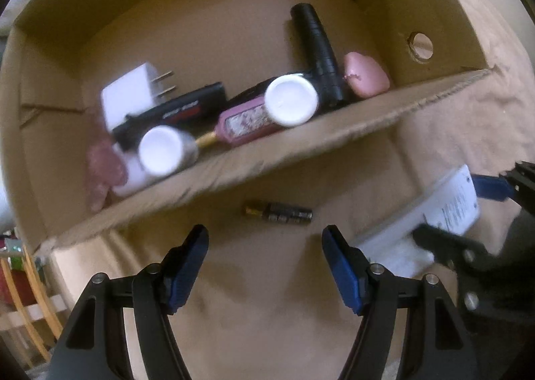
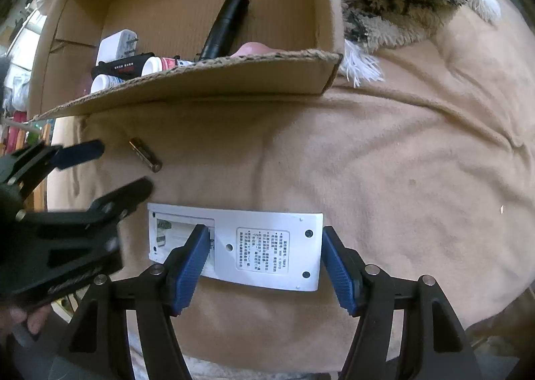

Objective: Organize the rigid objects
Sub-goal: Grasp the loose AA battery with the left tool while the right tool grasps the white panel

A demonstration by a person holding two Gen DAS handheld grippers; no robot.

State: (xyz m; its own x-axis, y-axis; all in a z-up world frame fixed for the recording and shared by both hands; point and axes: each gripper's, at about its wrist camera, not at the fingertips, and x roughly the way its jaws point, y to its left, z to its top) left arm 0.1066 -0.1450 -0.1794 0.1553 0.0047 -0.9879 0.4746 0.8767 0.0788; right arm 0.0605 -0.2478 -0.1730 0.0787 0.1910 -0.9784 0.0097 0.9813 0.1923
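Cardboard box on the tan blanket, already part filled. White device lying face down in front of it, between the spread, not yet pinching right gripper: best squeezed squarely across its ends. Battery loose just outside the box wall, beyond the empty, spread left gripper: best lowered straight, pads astride it.

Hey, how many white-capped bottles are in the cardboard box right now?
2. One white-capped bottle lies near the box's front wall toward the left; the other lies further right, beside the black flashlight. More could be hidden behind that wall.
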